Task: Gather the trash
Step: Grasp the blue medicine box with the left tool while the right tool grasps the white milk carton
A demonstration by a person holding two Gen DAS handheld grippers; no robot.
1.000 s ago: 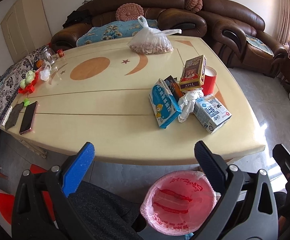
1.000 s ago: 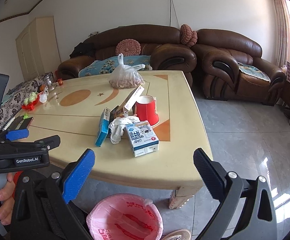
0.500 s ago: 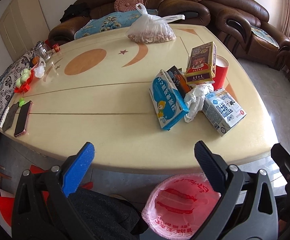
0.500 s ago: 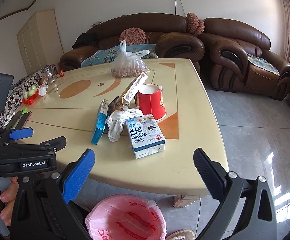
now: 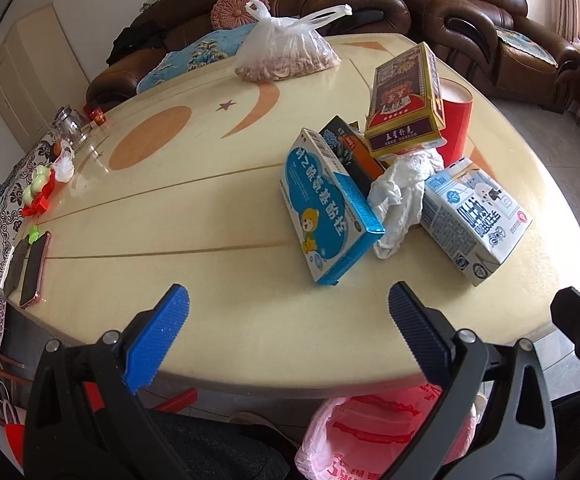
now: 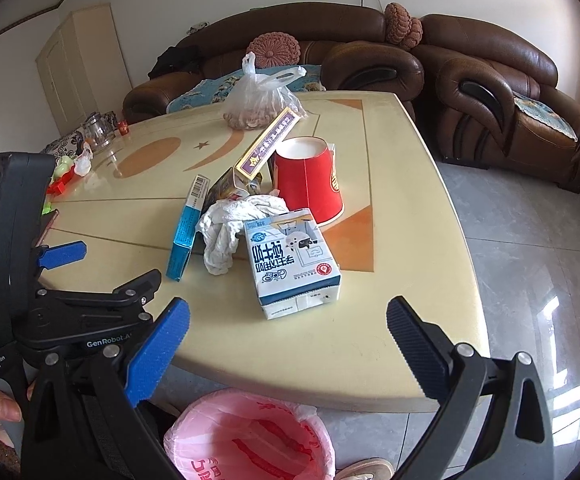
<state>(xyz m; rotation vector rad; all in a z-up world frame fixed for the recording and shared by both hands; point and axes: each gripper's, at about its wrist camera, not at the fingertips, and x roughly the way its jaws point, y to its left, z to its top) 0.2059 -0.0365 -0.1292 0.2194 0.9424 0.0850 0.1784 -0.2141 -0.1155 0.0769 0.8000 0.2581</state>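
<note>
A living room with brown leather sofas (image 6: 370, 52) behind a large cream table (image 5: 210, 216) inlaid with orange moon and star shapes. Near the table's front right corner lies a heap of trash: a blue and white medicine box (image 5: 326, 204) propped on its edge, a crumpled white tissue (image 5: 402, 188) just beside it, a milk carton (image 6: 290, 256) lying flat, an upturned red paper cup (image 6: 310, 180), and a purple and gold box (image 5: 404, 100) leaning on the heap. Below the table edge, on the floor, stands a bin lined with a pink bag (image 6: 250, 436).

The left tongs (image 5: 286, 328) hang spread wide and empty, just short of the blue box. The right tongs (image 6: 286, 332) are likewise spread and empty, facing the milk carton. Nothing looks collected yet; the step in hand appears to be the approach to a first piece. The next move probably calls for closing on one item, likely the carton or the blue box, then carrying it back over the bin.

A dark box wedged between the blue box and the tissue is mostly covered. The bin's body is hidden beneath the tongs. At the far end sits a tied plastic bag (image 5: 286, 52); its contents are hard to make out.
</note>
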